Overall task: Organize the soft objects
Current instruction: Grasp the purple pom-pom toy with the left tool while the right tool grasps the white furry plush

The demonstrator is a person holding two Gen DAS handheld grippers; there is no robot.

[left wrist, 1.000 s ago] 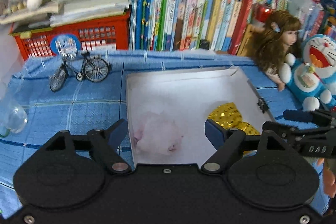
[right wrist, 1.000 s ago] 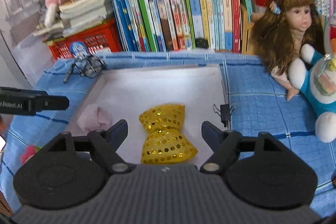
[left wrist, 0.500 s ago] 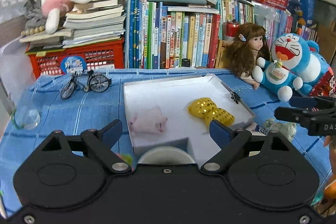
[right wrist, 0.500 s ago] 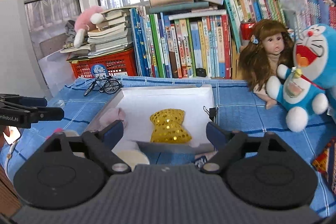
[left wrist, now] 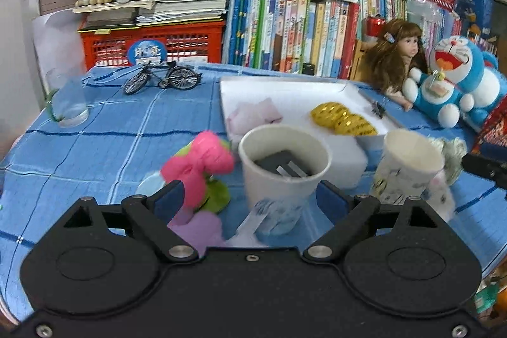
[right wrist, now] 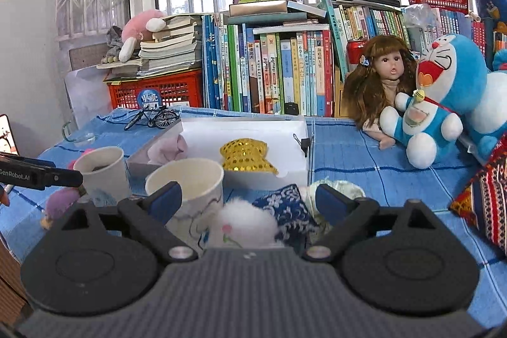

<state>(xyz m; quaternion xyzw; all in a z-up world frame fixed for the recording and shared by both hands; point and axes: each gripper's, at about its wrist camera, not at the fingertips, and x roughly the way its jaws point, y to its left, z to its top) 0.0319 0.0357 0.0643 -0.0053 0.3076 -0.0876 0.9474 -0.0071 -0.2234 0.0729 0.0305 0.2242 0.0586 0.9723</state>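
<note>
Two soft bows lie in the white tray (left wrist: 286, 91): pink one (left wrist: 253, 115) at 9 o'clock, gold one (left wrist: 343, 118) at 3. Only the right view shows the blue floral pouch (right wrist: 286, 208). Both grippers, left (left wrist: 250, 201) and right (right wrist: 248, 201), have fingers spread, holding nothing.

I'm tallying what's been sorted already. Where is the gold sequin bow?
In both views the gold sequin bow lies inside the white tray, right of the pale pink item.

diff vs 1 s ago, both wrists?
Both grippers pulled back and up from the white tray; the left gripper and right gripper now frame the near paper cups and loose soft items. Jaws open on both, nothing taken or released. Unchanged: gold sequin bow and pale pink piece lie in the tray.
</note>
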